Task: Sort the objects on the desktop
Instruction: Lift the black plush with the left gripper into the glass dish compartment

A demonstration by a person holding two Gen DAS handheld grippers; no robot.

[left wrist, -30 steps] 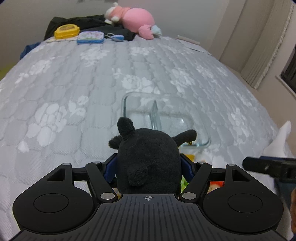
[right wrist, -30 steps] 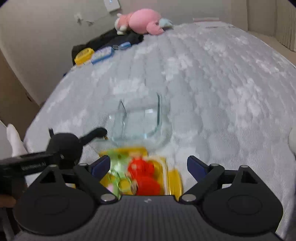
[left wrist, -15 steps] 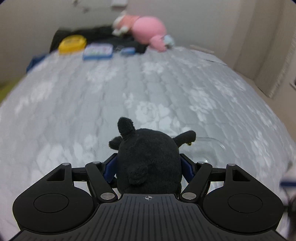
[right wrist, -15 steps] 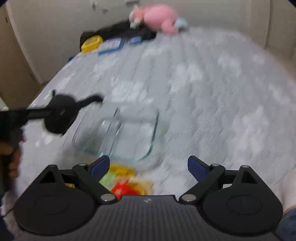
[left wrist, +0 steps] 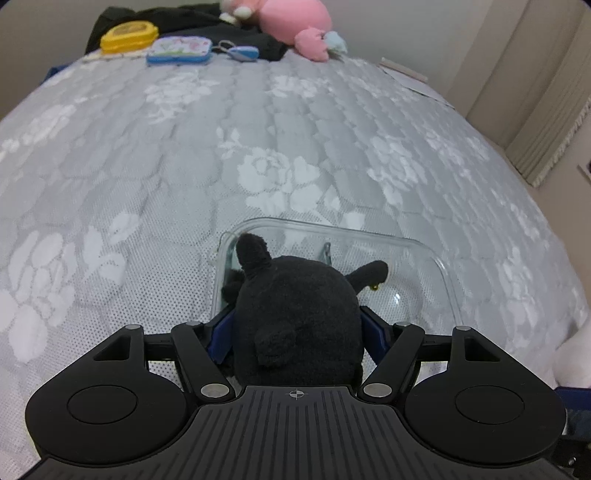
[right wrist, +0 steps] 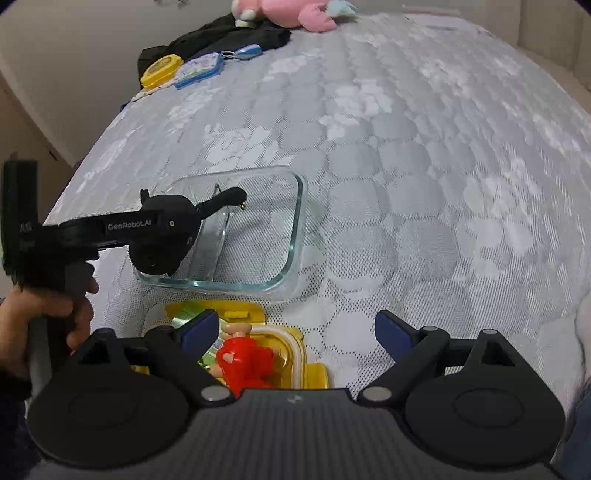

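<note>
Pink plush [left wrist: 295,18], black cloth [left wrist: 177,18], curtain [left wrist: 550,110].

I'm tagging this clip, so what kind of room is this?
Most likely a bedroom: the work surface is a quilted floral mattress, a pink plush toy lies at its far end, and curtains hang on the right.

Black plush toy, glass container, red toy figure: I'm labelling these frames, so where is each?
black plush toy [left wrist: 295,314], left wrist view, back of head.
glass container [right wrist: 299,221], right wrist view, right wall.
red toy figure [right wrist: 240,360], right wrist view, body.
</note>
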